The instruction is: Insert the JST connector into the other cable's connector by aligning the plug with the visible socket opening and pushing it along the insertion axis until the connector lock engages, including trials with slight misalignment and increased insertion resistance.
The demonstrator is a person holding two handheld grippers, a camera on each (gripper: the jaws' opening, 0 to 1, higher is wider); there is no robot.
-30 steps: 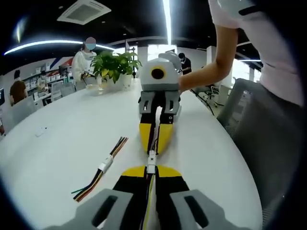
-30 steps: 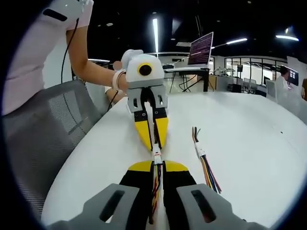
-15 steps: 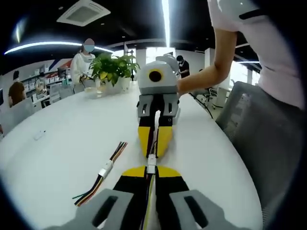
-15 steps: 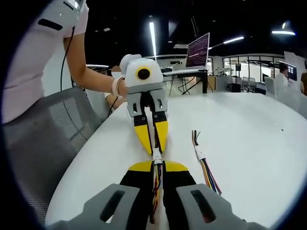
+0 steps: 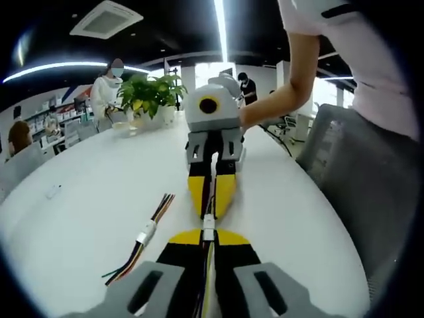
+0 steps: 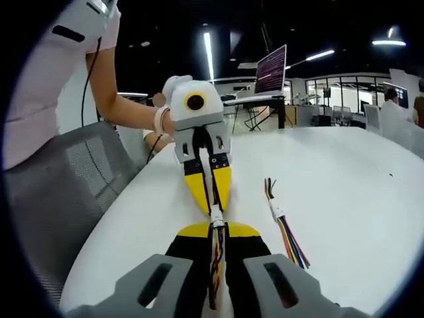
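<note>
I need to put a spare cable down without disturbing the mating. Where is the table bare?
Bare table lies beyond the loose cable, and between that cable and the plant. It is crowded where the left gripper and right gripper meet at the connectors.

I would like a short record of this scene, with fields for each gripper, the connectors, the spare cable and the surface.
left gripper: shut on its cable, jaws pointing at the other gripper
right gripper: shut on its cable, facing the left one tip to tip
connectors: white, meeting between the two pairs of jaw tips; whether the lock is engaged cannot be told
spare cable: multicoloured wires with a white connector, lying loose, untouched
table: white, below both grippers
</note>
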